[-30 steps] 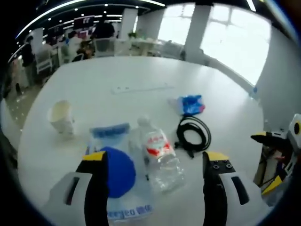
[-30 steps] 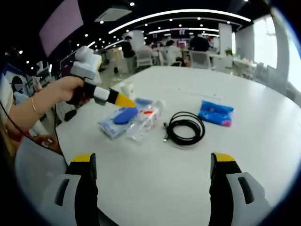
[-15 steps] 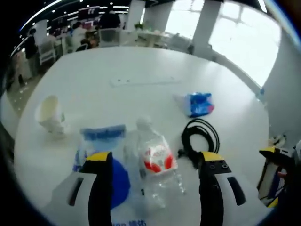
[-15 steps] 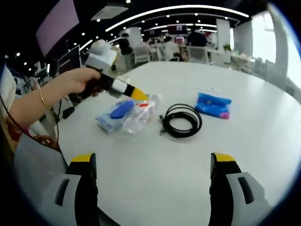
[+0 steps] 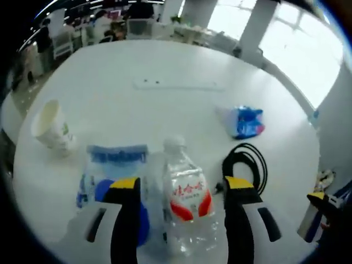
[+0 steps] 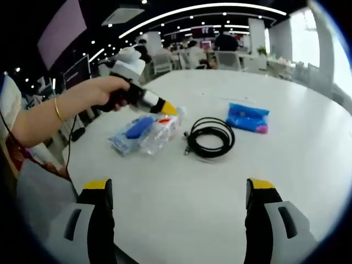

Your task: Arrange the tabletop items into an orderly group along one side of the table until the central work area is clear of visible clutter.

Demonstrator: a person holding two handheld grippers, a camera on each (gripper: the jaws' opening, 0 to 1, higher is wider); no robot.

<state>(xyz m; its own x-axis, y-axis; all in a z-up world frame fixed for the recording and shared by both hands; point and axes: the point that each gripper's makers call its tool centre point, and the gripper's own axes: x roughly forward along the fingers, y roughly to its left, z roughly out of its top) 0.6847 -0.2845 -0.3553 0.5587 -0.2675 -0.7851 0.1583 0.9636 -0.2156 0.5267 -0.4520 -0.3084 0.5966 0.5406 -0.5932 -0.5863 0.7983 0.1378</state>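
While the bottle [image 5: 186,201] lies on its side on the table [image 5: 165,66], the left gripper [image 5: 181,190] straddles it with jaws spread wide, one yellow-tipped finger on each side of the clear body and its red-and-white label. Whether the fingers [image 5: 127,190] touch the plastic cannot be told; nothing is clamped. The white cap points away from the gripper. Just left of the bottle, partly under the left finger, lies a clear bag [image 5: 113,168] with blue print and a blue disc [image 5: 110,192] inside. Right of the right finger sits a coiled black cable [image 5: 247,168], and beyond that a blue packet [image 5: 245,122]. Far to the left a white paper cup [image 5: 49,126] lies tilted.

Seen from the right gripper view, the left gripper [image 6: 165,109] is held in a hand [image 6: 104,96] with a gold bracelet at the wrist, its yellow tip right over the bottle [image 6: 159,131] and bag [image 6: 129,135]. The right gripper [image 6: 179,190] hovers well back from these things, jaws wide apart and empty, with bare table [image 6: 220,198] between them. Ahead of it lie the cable [image 6: 209,138] and, farther right, the packet [image 6: 247,118]. People sit at desks in the background.
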